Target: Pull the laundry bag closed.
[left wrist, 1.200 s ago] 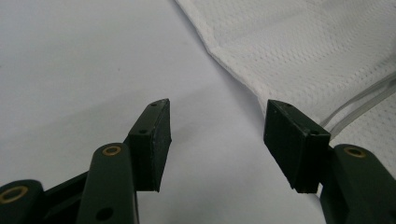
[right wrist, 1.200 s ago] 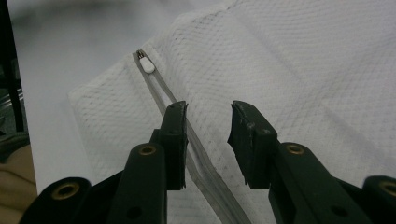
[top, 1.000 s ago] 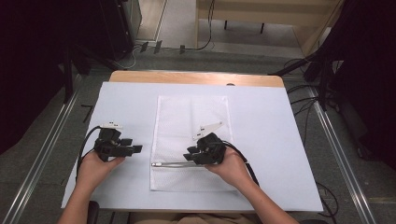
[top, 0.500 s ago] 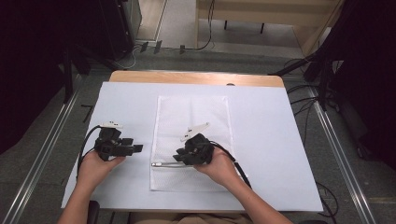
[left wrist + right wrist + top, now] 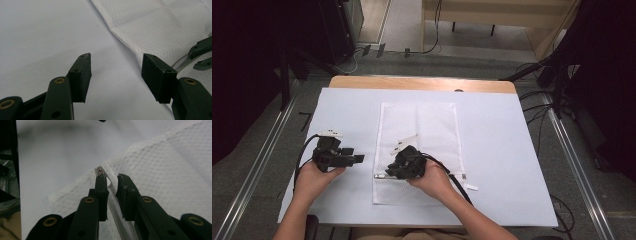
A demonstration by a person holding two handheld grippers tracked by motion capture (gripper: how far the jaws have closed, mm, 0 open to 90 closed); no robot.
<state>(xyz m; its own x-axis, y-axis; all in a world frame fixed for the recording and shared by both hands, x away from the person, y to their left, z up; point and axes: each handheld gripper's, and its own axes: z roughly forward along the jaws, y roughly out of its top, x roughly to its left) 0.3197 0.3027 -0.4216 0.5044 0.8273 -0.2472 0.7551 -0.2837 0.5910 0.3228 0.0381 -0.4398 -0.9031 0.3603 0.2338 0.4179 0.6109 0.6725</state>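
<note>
One flat white mesh bag [image 5: 419, 130], zippered

A wooden table [image 5: 422, 83] carries everything; only a strip of bare wood shows along its far edge, beyond the white sheet [image 5: 497, 135] that covers the rest of the top; the sheet lies flat and runs to the near edge. A white mesh bag [image 5: 418, 125] lies flat on the sheet, about midway between the sheet's left and right edges, its long sides running from far to near; its weave shows as a fine grid in the right gripper view [image 5: 172, 172]; a zipper [image 5: 452, 175] crosses the bag near its near end; a small white tab [image 5: 472, 187] lies on the sheet just right of the bag's near right corner.
</note>
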